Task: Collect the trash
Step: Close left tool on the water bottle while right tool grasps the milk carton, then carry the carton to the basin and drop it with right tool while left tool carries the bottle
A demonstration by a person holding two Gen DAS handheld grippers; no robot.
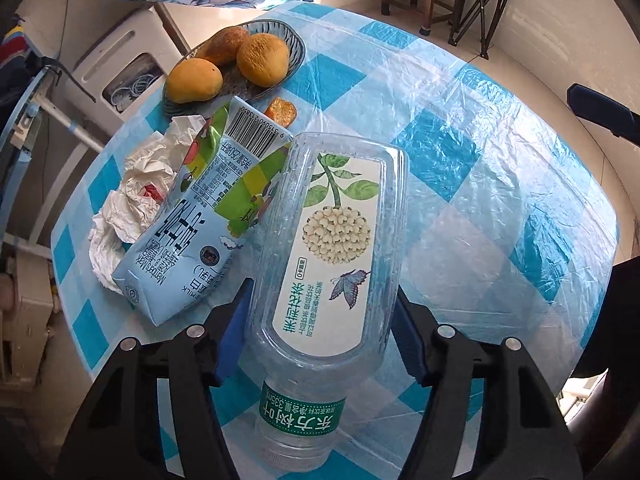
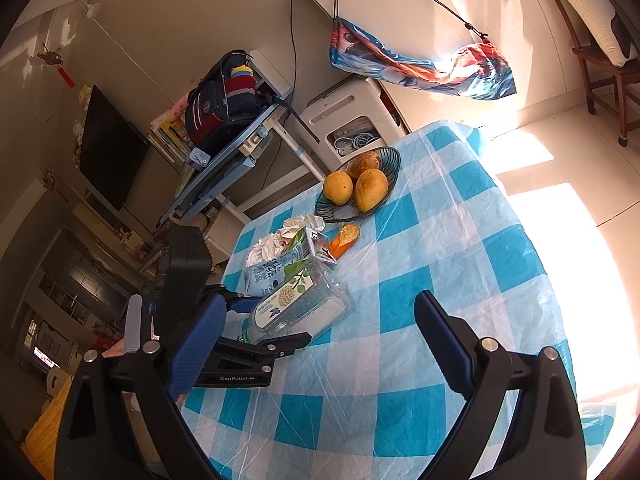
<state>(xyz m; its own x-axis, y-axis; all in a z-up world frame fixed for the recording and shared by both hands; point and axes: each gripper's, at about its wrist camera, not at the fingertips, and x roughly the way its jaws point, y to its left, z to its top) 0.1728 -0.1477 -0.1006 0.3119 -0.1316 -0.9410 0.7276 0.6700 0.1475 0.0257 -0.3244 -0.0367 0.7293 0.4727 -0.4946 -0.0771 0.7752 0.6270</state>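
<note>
Both cams downward, share bottle (image 1: 332, 240).

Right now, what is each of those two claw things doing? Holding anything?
Left gripper: fingers on both sides of the empty plastic tea bottle lying on the table; a firm grip cannot be told.
Right gripper: open, holding nothing.

So for readable text we've got a few bits. The clear plastic bottle (image 1: 328, 240) has a green neck band reading 东方树叶 with 335mL next to it; the smaller Chinese print on its white flower label is too fine for us to make out. The milk carton (image 1: 204, 216) shows a barcode numbered 9 315090 213850, plus "Member's Mark" and "MILK" along its lower edge. And in the right wrist view, the left gripper (image 2: 272, 330) has "GenRobot.AI" printed on its black arm.
</note>
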